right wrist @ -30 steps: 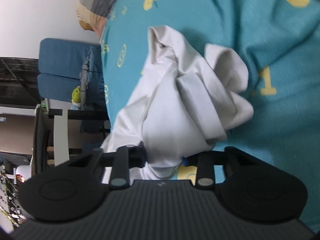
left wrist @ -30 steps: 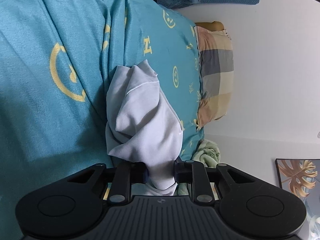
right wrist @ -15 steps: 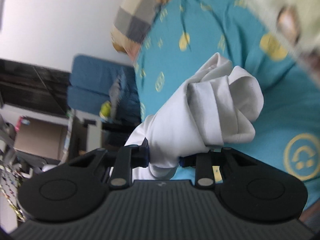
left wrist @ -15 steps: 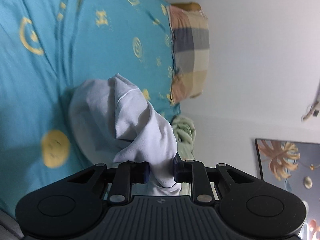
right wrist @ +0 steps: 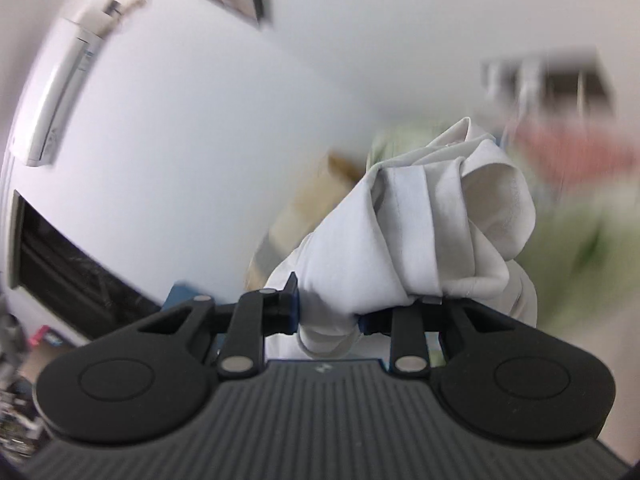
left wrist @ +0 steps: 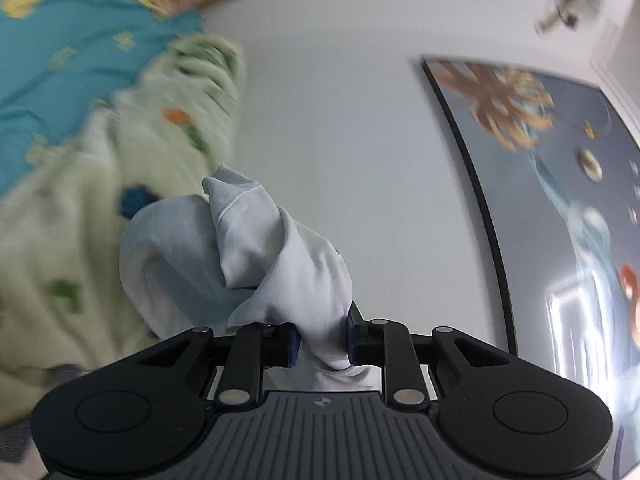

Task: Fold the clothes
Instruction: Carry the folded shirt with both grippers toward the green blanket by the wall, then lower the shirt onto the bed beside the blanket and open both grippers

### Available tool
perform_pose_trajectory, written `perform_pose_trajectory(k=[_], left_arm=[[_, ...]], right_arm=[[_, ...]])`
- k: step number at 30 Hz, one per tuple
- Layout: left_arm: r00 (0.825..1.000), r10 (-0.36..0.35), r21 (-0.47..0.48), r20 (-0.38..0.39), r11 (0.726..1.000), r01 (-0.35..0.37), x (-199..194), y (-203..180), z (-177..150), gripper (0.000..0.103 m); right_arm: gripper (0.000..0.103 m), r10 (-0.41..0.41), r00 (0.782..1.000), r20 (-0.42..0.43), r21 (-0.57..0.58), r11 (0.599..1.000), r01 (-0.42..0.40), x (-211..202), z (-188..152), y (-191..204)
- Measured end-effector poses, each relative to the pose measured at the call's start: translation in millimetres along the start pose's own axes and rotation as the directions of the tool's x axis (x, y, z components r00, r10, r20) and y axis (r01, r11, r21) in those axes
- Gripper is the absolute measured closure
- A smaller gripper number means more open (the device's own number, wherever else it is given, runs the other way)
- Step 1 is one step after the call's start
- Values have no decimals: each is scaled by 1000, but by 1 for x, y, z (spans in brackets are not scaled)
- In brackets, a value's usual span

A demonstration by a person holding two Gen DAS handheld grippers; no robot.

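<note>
**Bunched grips put the lift at risk**

While both grippers carry the white garment (left wrist: 280, 264) clear of the bed, the chief danger, as I judge it, is that each one holds a wad and not a clean edge. On the left, the left gripper (left wrist: 320, 340) has its jaws drawn narrow on a twisted neck of cloth, and the rest of the fabric balloons out ahead of the pads in a loose knot with a hemmed flap standing up. If the person shakes the piece out from this hold, the twist could slide through the pads, or the layers could stay tangled and never open flat. The pale green printed blanket (left wrist: 80, 240) sits close behind on the teal bedsheet (left wrist: 60, 60), and a trailing fold might catch on it when the cloth comes back down. The framed picture (left wrist: 540, 200) hangs on the wall to the right, well apart from the cloth.

In the right wrist view, the right gripper (right wrist: 328, 316) likewise clamps a rolled wad, jaws narrow, with thick folds piled above and to the right of the pads. That bulk hangs off-centre, so its weight could drag the fabric out sideways. The surroundings are too blurred to tell what lies beneath. The wall-mounted air conditioner (right wrist: 64, 88) is far to the left.
</note>
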State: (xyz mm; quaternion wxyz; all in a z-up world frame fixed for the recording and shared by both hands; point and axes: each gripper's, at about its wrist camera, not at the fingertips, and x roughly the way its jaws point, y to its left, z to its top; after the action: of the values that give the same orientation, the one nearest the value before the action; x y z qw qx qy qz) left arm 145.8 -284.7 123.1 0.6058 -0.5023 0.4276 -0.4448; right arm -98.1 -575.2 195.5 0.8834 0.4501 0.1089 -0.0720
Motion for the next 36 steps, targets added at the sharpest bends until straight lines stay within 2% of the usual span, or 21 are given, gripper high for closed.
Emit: perform_pose_trajectory(k=[3, 6, 9, 12, 14, 16, 18, 19, 21, 23, 24, 28, 31, 32, 36], left_arm=[[997, -31, 69, -68, 997, 36, 43, -4, -33, 80], [992, -18, 133, -123, 990, 34, 78, 10, -53, 79], [982, 78, 171, -172, 984, -48, 83, 46, -72, 80], [958, 187, 209, -217, 968, -142, 77, 82, -86, 80], [944, 234, 227, -233, 957, -181, 69, 101, -94, 80], [934, 268, 248, -235, 946, -209, 62, 113, -100, 79], [927, 295, 277, -234, 934, -227, 60, 120, -90, 78], [925, 301, 292, -231, 929, -229, 62, 122, -80, 77], [923, 315, 328, -221, 915, -234, 58, 118, -82, 74], [914, 353, 389, -201, 885, -256, 51, 109, -85, 69], [909, 372, 422, -189, 866, -267, 51, 105, -85, 61], [893, 432, 565, -126, 771, -293, 42, 79, -87, 41], [884, 465, 677, -58, 669, -308, 26, 55, -97, 27], [881, 471, 710, -35, 633, -310, 20, 46, -102, 25], [886, 462, 801, 31, 518, -299, -12, 14, -126, 20]], right_arm=[[73, -27, 996, 87, -57, 998, 32, -20, 37, -14], [73, -71, 991, 117, -59, 995, 78, -28, 47, -49], [73, -131, 989, 64, -17, 991, 133, -24, 34, -99], [73, -184, 982, -41, 42, 982, 185, -4, 1, -145], [73, -203, 975, -92, 63, 976, 209, 3, -21, -169], [74, -207, 971, -122, 72, 974, 217, 8, -38, -186], [74, -197, 971, -133, 86, 974, 209, 9, -51, -196], [74, -192, 973, -130, 83, 975, 204, 12, -50, -194], [73, -198, 971, -133, 79, 975, 209, 15, -46, -190], [71, -212, 967, -138, 75, 972, 224, 13, -45, -187], [71, -224, 965, -140, 64, 970, 234, 9, -45, -183], [70, -283, 951, -123, -48, 959, 279, -19, -51, -166], [70, -321, 944, -79, -124, 942, 311, -39, -57, -150], [70, -332, 941, -61, -150, 935, 321, -46, -59, -144], [70, -339, 940, 28, -238, 911, 335, -72, -65, -118]])
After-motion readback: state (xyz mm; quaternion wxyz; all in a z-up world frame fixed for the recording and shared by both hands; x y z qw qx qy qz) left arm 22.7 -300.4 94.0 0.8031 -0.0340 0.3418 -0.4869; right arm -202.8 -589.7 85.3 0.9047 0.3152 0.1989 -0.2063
